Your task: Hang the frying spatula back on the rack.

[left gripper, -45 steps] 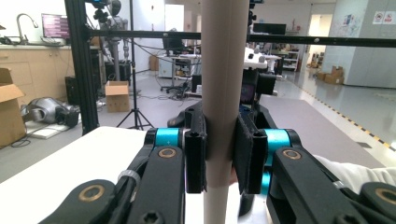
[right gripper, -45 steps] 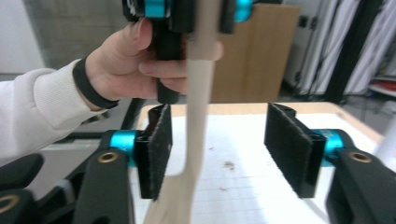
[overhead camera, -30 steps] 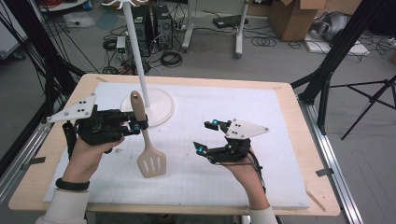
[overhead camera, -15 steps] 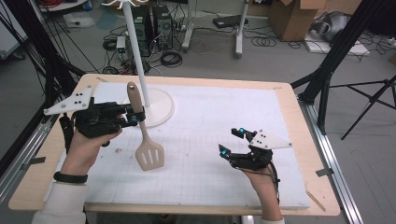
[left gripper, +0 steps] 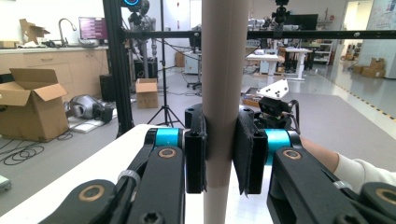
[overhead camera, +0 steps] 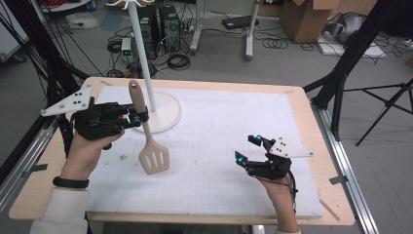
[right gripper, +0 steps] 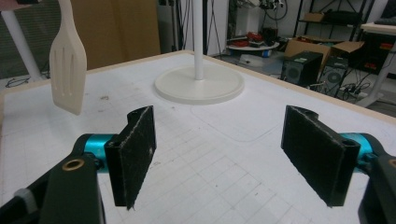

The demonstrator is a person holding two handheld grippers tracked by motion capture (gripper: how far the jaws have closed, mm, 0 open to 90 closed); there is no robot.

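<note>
Open mat (overhead camera: 229, 146) between both grippers; white stand (overhead camera: 146, 68) blocking far left, just behind the hanging spatula (overhead camera: 148, 136).

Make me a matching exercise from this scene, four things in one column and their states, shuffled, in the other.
1. left gripper
2. right gripper
3. slotted spatula
4. white stand

A. stands on the mat by the table's far left
B. jaws apart, nothing between them
C. hangs blade down above the mat
D. clamped on a beige handle

Pairs: 1-D, 2-B, 3-C, 4-A
</note>
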